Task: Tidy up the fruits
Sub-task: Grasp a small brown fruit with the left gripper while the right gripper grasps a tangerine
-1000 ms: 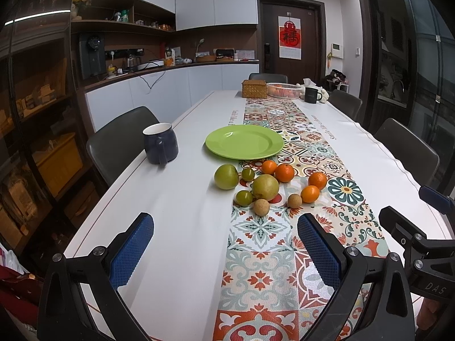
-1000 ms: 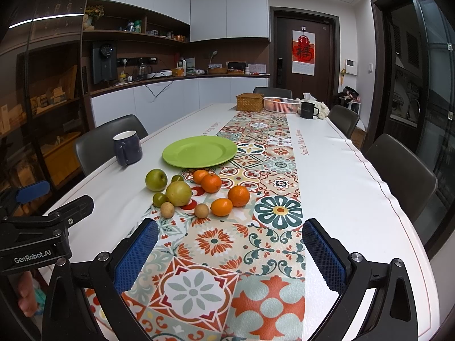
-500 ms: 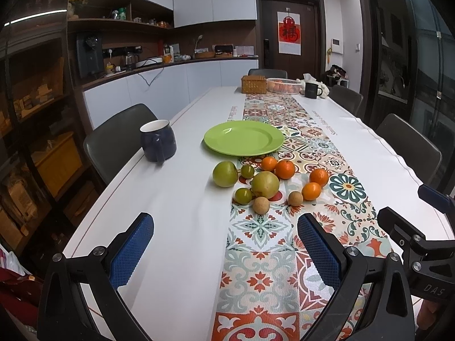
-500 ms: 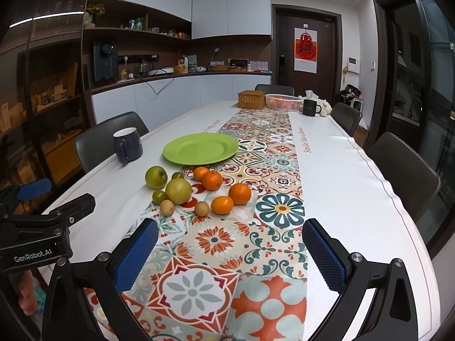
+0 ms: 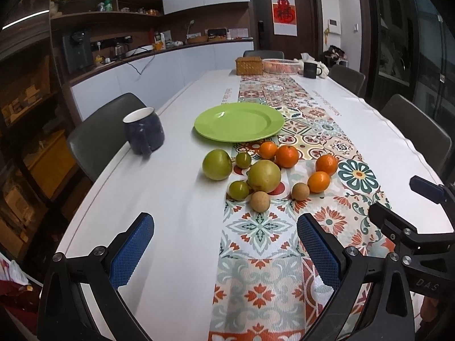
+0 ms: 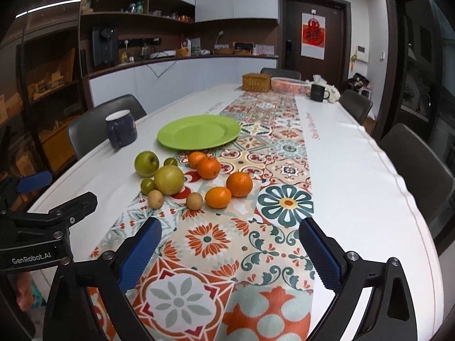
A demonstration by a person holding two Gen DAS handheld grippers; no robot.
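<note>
Green plate (image 5: 239,126) sat bare on the far side of the fruit cluster, half on the white table (image 5: 170,199), half on the patterned runner (image 6: 256,227). Nothing was sorted yet. Both grippers were spread wide and held nothing: left gripper (image 5: 224,250) and right gripper (image 6: 230,253) hovered short of the fruit, near the table's close edge. All fruit lay straight ahead of both, between grippers and plate, so I judged the coming move was a forward reach. Nearest pieces were the two small tan fruits (image 5: 260,201) (image 6: 194,201), then the small green one (image 5: 239,189) touching or almost touching the big yellow-green fruit (image 5: 264,176). Green apple (image 5: 217,164) sat on bare table at the cluster's left; left gripper looked better placed for it. Four oranges sat on the right: two (image 6: 239,184) (image 6: 218,197) closer and right, better lined up with the right gripper, two (image 6: 208,167) (image 6: 196,159) nearer the plate rim. Round fruit, no long axis, so approach angle was free. Main snag by my read: tight packing in the middle. Open fingers going for the big fruit could knock the small green and tan ones and roll them. Outer pieces first looked safer. Dark blue mug (image 5: 143,133) stood left of the plate, well off the reach line. Basket and second mug at the far end didn't matter.
</note>
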